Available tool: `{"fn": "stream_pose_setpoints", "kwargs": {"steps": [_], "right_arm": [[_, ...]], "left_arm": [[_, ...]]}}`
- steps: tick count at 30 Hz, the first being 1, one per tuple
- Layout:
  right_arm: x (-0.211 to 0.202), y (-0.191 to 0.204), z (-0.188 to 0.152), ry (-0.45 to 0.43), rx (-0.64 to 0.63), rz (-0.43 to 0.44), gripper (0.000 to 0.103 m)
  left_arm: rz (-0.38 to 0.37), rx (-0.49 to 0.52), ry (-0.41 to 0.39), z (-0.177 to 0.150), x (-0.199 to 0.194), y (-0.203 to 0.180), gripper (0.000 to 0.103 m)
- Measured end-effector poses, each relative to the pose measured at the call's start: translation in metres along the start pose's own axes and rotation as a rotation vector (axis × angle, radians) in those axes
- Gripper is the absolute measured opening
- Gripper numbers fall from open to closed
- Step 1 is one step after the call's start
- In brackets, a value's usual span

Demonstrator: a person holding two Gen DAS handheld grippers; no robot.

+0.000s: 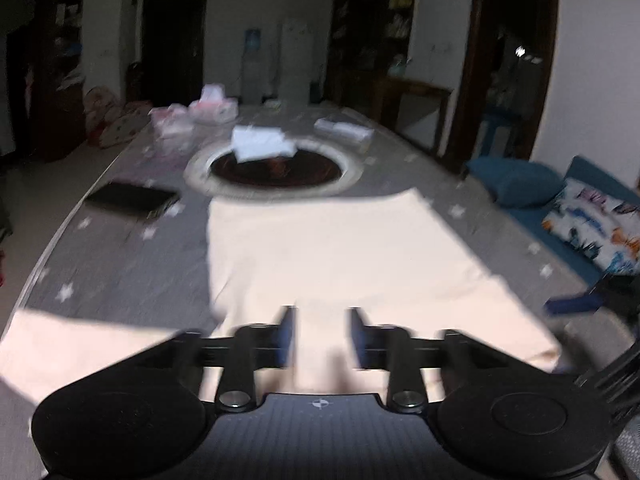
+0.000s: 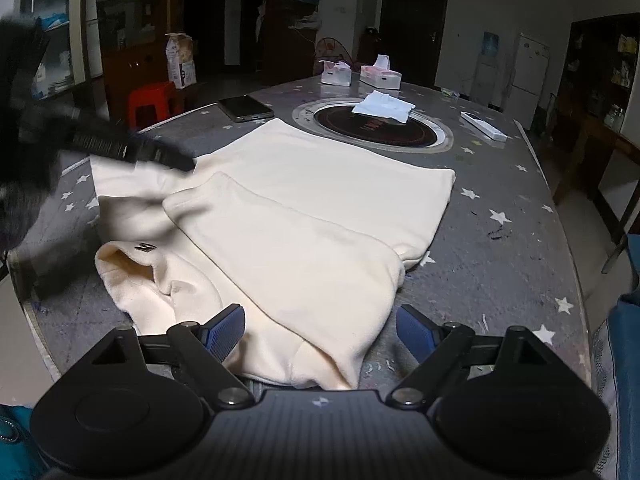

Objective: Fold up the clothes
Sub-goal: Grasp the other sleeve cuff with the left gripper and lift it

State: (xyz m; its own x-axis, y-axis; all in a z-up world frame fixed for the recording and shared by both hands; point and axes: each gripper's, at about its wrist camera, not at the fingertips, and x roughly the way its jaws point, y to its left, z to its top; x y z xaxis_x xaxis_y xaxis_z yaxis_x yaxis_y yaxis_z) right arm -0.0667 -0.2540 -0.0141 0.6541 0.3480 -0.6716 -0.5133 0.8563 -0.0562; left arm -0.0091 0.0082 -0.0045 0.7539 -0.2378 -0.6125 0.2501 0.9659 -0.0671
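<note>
A cream garment (image 2: 304,216) lies on the grey star-patterned table (image 2: 500,240), one sleeve folded across its body and the collar at its left. My right gripper (image 2: 320,332) is open just above the garment's near edge, touching nothing. My left gripper (image 1: 322,334) is open over the garment's (image 1: 320,248) near part, blurred by motion, with cloth showing between the fingers. In the right wrist view the left gripper (image 2: 160,156) shows as a dark blur at the garment's far left.
A round inset hotplate (image 2: 372,124) with a white cloth (image 2: 382,106) on it sits in the table's middle. A dark phone (image 2: 245,109), a white box (image 2: 483,125) and two tissue boxes (image 2: 360,72) lie beyond. Red stool (image 2: 154,100) at left, blue cushions (image 1: 516,180) at right.
</note>
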Motion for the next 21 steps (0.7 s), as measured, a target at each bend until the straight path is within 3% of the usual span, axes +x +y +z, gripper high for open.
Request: {"fn": "stream_pose_setpoints", "kwargs": {"steps": [5,7,10,11,14,21], "right_arm": [[0.001,-0.002,0.000,0.002,0.012,0.002,0.085],[0.001,-0.001,0.000,-0.001,0.011,0.003,0.085],[0.001,0.000,0.000,-0.002,0.013,0.002,0.086],[0.002,0.000,0.001,-0.002,0.013,-0.001,0.086],[0.002,0.001,0.002,-0.010,0.011,-0.005,0.087],[0.010,0.006,0.007,-0.024,-0.009,-0.033,0.093]], "left_arm": [[0.010,-0.020,0.070,-0.013,0.019,0.005,0.048],[-0.001,-0.017,0.076,-0.015,0.022,0.003,0.043],[-0.013,-0.010,0.074,-0.012,0.021,0.000,0.012],[-0.013,-0.016,0.073,-0.009,0.020,0.001,0.006],[-0.036,-0.032,0.037,0.007,0.009,0.001,0.006],[-0.123,0.037,-0.104,0.063,-0.023,-0.026,0.005]]}}
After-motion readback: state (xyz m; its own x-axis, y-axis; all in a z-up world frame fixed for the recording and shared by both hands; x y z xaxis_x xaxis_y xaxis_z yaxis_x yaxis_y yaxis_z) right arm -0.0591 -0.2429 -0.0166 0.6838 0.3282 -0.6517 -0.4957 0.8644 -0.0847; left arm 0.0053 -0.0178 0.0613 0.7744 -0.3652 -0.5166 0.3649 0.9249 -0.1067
